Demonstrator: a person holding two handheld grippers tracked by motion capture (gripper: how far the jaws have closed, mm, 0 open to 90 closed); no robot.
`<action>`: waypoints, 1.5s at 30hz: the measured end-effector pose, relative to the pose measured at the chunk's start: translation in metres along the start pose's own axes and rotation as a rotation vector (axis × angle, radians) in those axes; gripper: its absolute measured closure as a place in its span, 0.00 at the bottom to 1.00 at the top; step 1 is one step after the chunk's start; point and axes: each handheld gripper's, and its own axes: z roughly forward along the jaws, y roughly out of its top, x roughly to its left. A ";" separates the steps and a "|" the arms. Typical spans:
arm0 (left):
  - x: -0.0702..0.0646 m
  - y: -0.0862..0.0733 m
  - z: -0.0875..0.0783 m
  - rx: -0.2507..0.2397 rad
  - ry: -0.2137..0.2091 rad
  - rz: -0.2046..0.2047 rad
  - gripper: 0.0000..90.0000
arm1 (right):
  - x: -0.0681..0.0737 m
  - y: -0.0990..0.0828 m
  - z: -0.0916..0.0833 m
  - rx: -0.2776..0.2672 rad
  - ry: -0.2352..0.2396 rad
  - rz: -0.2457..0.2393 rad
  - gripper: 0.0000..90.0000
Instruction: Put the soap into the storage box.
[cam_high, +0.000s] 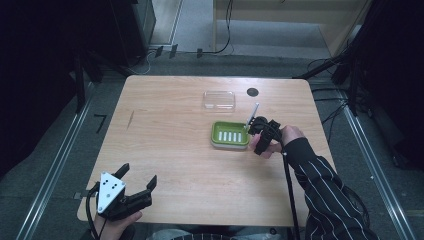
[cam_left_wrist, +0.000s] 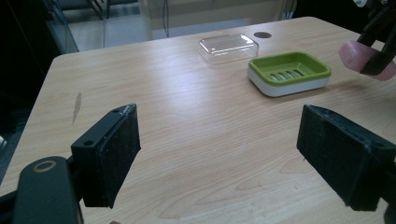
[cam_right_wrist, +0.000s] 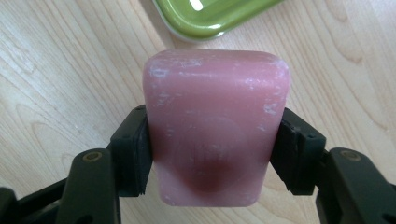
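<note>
The right gripper (cam_right_wrist: 212, 154) is pinching a pink soap bar (cam_right_wrist: 215, 126) between its jaws, holding it above the counter (cam_high: 175, 150) just beside the green soap dish (cam_high: 230, 134). A clear lid (cam_high: 219, 100) is lying just beyond the dish. The left gripper (cam_high: 137, 180) is resting well apart from the dish, jaws spread wide.
</note>
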 end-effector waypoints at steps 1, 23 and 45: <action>0.000 0.000 0.000 -0.001 0.001 -0.001 0.15 | 0.000 0.001 -0.001 -0.005 0.000 -0.003 0.43; 0.000 0.001 0.001 -0.002 -0.003 -0.002 0.15 | -0.002 0.014 -0.012 -0.014 -0.013 -0.030 0.43; 0.003 -0.003 -0.009 -0.001 0.026 -0.012 0.15 | 0.001 0.037 -0.019 -0.035 -0.032 -0.077 0.43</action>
